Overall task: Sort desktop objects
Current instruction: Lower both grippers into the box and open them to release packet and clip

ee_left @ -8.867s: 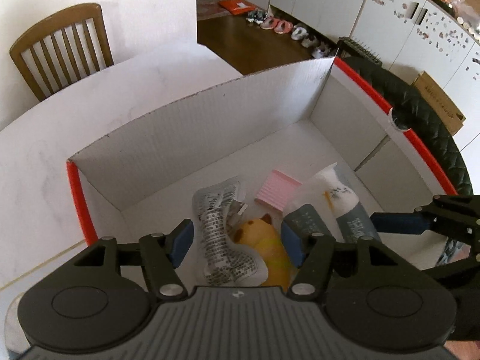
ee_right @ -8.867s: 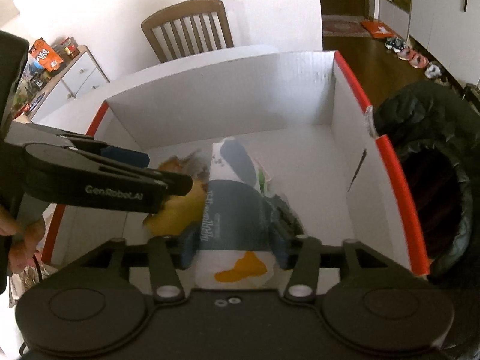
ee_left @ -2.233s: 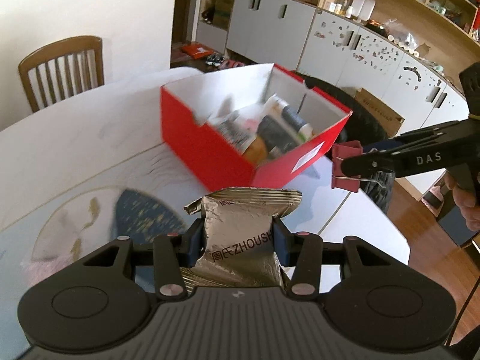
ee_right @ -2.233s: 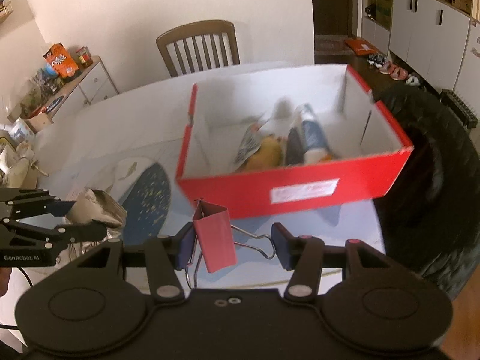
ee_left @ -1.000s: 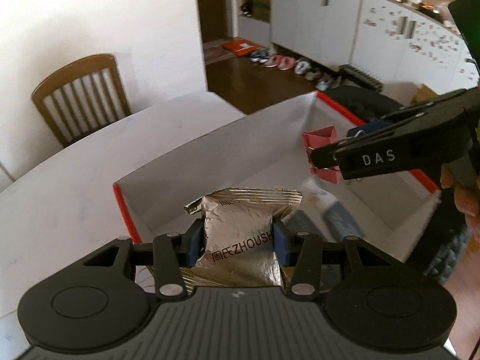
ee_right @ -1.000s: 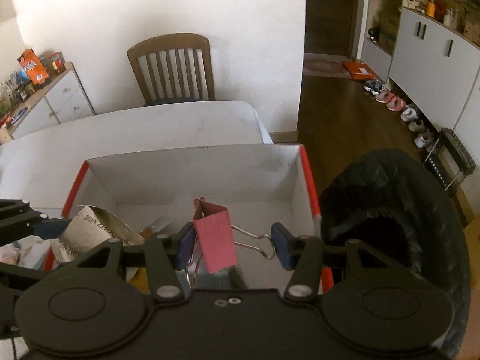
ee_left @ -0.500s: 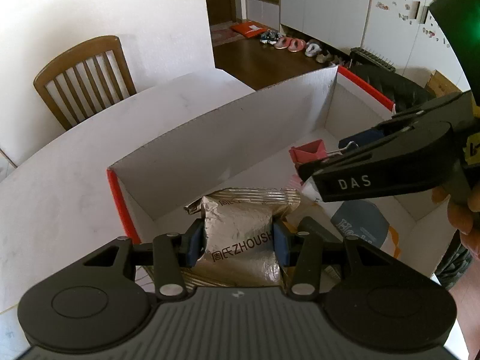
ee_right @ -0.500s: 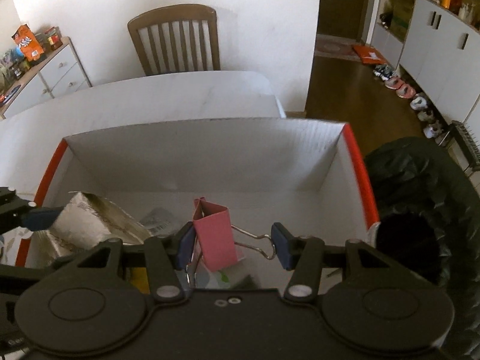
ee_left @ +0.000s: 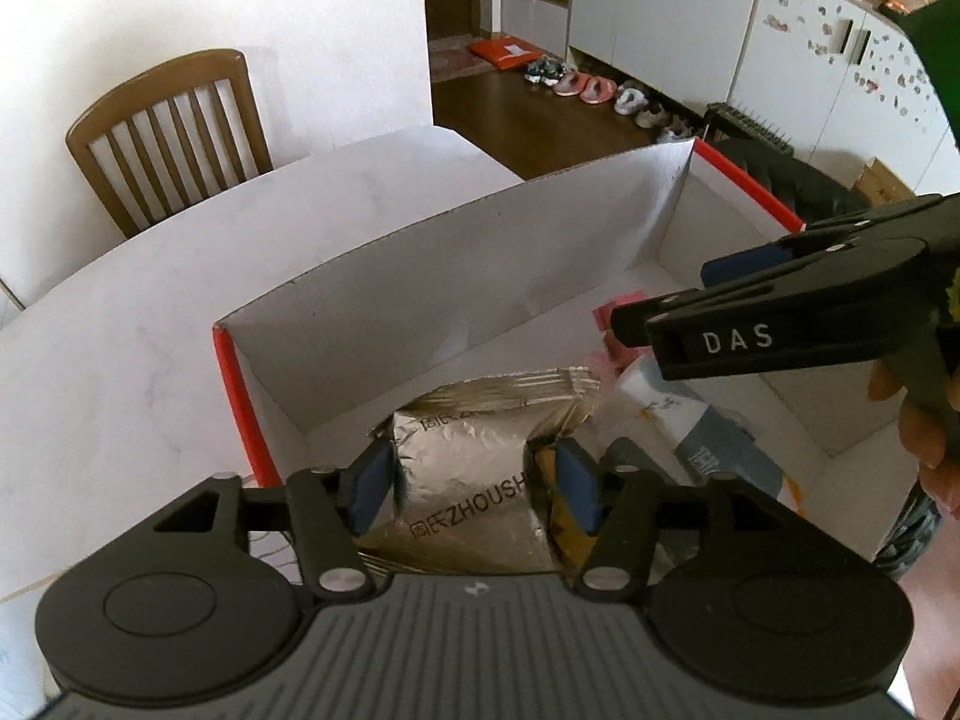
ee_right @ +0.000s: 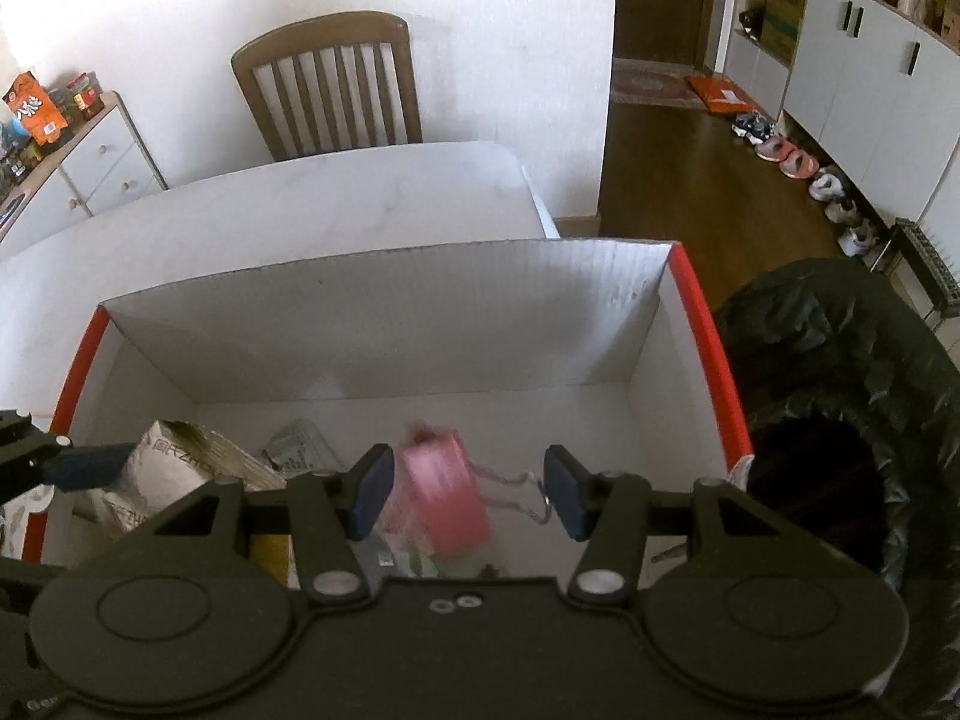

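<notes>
A red cardboard box (ee_left: 237,396) with white inner walls (ee_right: 384,324) stands on the white table. My left gripper (ee_left: 468,483) is open over the box's left end; a silver foil snack packet (ee_left: 468,456) lies loose between its fingers, inside the box. It also shows in the right wrist view (ee_right: 180,468). My right gripper (ee_right: 468,489) is open over the box; a pink binder clip (ee_right: 447,498), blurred, is free between its fingers and dropping. The right gripper also appears in the left wrist view (ee_left: 636,324). A blue-white pouch (ee_left: 714,450) lies in the box.
A wooden chair (ee_right: 327,84) stands behind the table (ee_right: 270,210). A black bin bag (ee_right: 840,390) sits just right of the box. A white cabinet with snacks (ee_right: 78,144) is at the far left. Shoes (ee_left: 600,90) line the floor by the cupboards.
Both grippers have opened. The foil packet has been let go into the box, and the pink binder clip has left the right fingers and is falling.
</notes>
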The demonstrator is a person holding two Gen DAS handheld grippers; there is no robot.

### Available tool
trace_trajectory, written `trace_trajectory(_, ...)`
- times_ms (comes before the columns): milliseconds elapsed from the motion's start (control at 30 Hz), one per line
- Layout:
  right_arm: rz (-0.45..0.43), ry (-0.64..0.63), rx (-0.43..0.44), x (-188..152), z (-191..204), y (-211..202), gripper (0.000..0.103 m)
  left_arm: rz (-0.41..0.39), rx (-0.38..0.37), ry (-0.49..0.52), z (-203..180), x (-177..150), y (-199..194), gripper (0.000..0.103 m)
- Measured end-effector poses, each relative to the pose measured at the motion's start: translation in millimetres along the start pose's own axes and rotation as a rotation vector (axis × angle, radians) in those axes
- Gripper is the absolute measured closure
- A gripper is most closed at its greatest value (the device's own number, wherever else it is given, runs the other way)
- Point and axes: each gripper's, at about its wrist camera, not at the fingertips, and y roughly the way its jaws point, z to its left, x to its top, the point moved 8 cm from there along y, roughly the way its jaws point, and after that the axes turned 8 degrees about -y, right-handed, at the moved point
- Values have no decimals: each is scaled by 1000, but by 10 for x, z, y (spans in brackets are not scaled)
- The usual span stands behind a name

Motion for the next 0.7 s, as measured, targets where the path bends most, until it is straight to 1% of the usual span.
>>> trace_trajectory(33, -9, -11, -4, 15, 9, -24, 40, -3, -6, -6, 3, -2, -10, 36)
trace_trajectory(67, -16, -22, -9, 23, 15, -51, 38, -6, -12, -11, 4, -4, -27, 36)
trace_trajectory(233, -22, -38, -3, 49, 18, -128, 38, -17, -35, -26, 14, -33, -129, 34)
trace_trajectory(467, -29, -51, 43, -19, 33, -339, 38, -24, -80, -44, 21, -107, -309, 33)
trace_trajectory(700, -37, -89, 98, -118, 189, -618, 38, -44, -133, -68, 12, -202, -583, 34)
